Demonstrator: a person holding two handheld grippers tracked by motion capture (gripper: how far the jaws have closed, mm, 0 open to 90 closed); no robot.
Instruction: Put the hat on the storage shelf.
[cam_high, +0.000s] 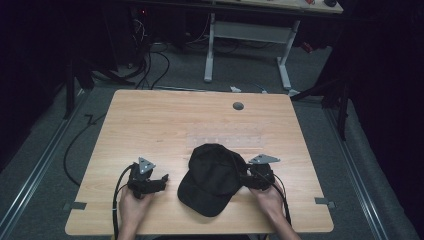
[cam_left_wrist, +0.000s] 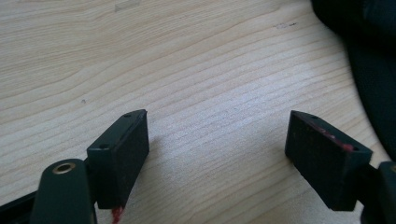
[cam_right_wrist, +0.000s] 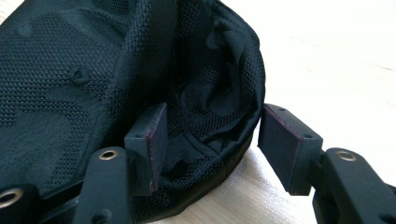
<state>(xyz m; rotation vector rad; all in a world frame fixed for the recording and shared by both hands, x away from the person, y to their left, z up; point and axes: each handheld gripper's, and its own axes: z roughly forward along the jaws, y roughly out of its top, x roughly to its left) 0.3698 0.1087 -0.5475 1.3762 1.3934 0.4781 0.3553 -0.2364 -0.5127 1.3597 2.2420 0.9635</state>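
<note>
A black mesh cap (cam_high: 212, 177) lies crown up on the wooden table (cam_high: 150, 120), its brim toward the near edge. My right gripper (cam_high: 246, 177) is at the cap's right side. In the right gripper view the jaws (cam_right_wrist: 210, 135) stand wide around the cap's (cam_right_wrist: 70, 93) folded rear edge, one pad (cam_right_wrist: 156, 135) over the mesh and the other pad (cam_right_wrist: 285, 140) outside the rim, not pressing. My left gripper (cam_high: 163, 178) rests on the table just left of the cap, open (cam_left_wrist: 217, 140) with bare wood between its fingers. The cap's edge (cam_left_wrist: 373, 70) shows at the right of that view.
A grey round plug (cam_high: 238, 106) sits near the table's far edge. A faint clear strip (cam_high: 225, 139) lies behind the cap. Cables (cam_high: 150, 70) and a white-legged desk (cam_high: 247, 30) stand on the floor beyond the table.
</note>
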